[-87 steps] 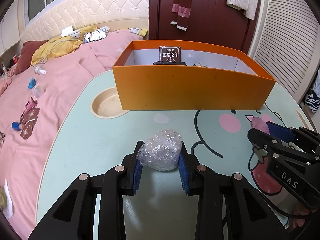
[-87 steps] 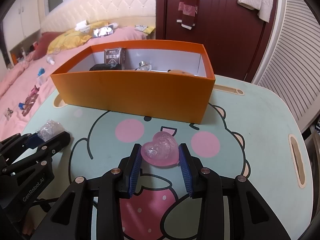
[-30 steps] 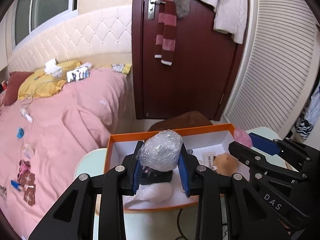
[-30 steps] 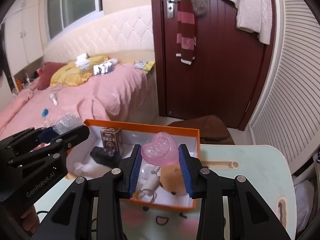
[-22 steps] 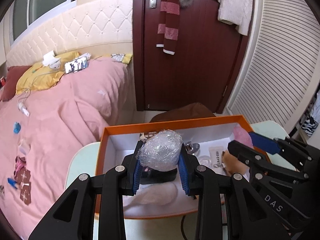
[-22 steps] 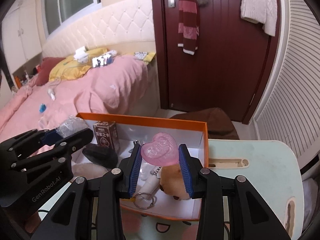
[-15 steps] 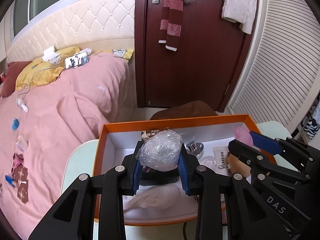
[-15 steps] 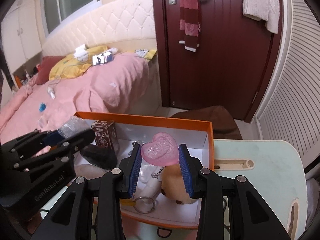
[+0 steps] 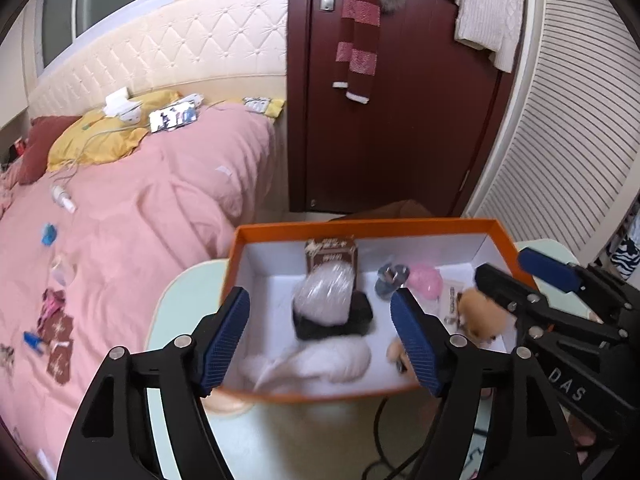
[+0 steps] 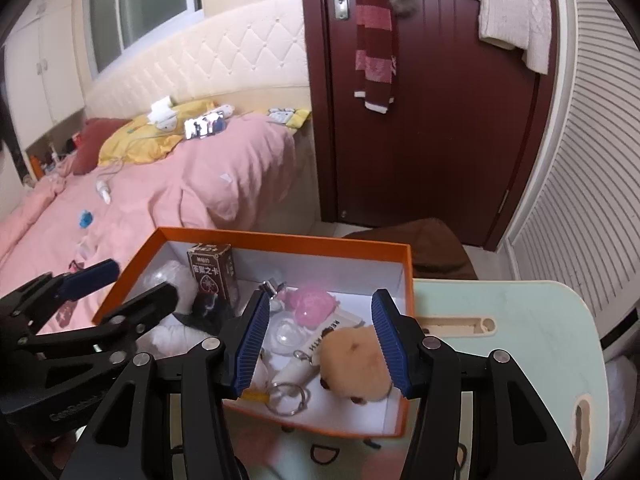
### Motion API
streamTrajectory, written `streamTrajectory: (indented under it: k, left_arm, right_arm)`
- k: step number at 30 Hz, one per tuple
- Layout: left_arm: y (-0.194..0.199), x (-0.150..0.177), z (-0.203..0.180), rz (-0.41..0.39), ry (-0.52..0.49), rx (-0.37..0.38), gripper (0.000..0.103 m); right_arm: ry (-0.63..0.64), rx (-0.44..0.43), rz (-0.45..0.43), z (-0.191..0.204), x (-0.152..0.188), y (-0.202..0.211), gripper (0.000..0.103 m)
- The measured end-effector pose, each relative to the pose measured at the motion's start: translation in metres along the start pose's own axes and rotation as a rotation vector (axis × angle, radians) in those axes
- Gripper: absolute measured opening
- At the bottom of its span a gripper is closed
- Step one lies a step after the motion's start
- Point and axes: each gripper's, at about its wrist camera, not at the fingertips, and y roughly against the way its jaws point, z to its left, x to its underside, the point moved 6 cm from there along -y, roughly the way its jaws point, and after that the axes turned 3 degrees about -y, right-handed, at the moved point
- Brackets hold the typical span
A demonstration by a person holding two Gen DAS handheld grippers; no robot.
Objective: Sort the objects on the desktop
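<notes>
The orange box (image 9: 360, 226) stands on the mint table (image 10: 500, 364). My left gripper (image 9: 320, 298) hovers over the box's left half, its jaws opening. The clear-wrapped ball (image 9: 326, 294) has left the pads and sits blurred on a black item inside the box. My right gripper (image 10: 318, 302) is over the box's right half, jaws also opening, with nothing pressed between them. The pink heart (image 10: 312, 304) lies on the box floor below. In the right wrist view the left gripper (image 10: 138, 280) shows at the left, the ball (image 10: 164, 274) beside it.
Inside the box are a brown card pack (image 10: 212, 276), a tan plush toy (image 10: 356, 364), a key ring (image 10: 288, 396) and white soft items (image 9: 316, 360). A pink bed (image 10: 160, 200) lies behind on the left, a dark red door (image 10: 440, 120) beyond.
Both grippers carried their loads from the table to above the box. Now both have opened: the wrapped ball and the pink heart have dropped out of the jaws into the box.
</notes>
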Motion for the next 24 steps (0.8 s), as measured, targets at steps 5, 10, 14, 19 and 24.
streamTrajectory:
  k: [5, 10, 14, 19, 24]
  left_arm:
    - [0.021, 0.022, 0.002, 0.017, 0.009, -0.002, 0.074]
    - [0.031, 0.048, 0.0, 0.031, 0.001, -0.006, 0.074]
    - [0.02, 0.073, -0.009, 0.058, -0.013, -0.005, 0.074]
    - [0.0, 0.094, -0.015, 0.111, -0.025, -0.015, 0.074]
    - [-0.013, 0.104, -0.006, 0.141, 0.046, -0.025, 0.085]
  right_arm:
    - [0.011, 0.055, -0.025, -0.001, 0.012, 0.025, 0.06]
    - [-0.026, 0.056, -0.005, -0.007, 0.038, 0.047, 0.064]
    - [-0.038, 0.097, 0.037, -0.012, 0.068, 0.046, 0.069]
    - [-0.058, 0.117, 0.134, -0.015, 0.1, 0.027, 0.069]
    - [-0.06, 0.145, 0.159, -0.015, 0.111, 0.016, 0.075]
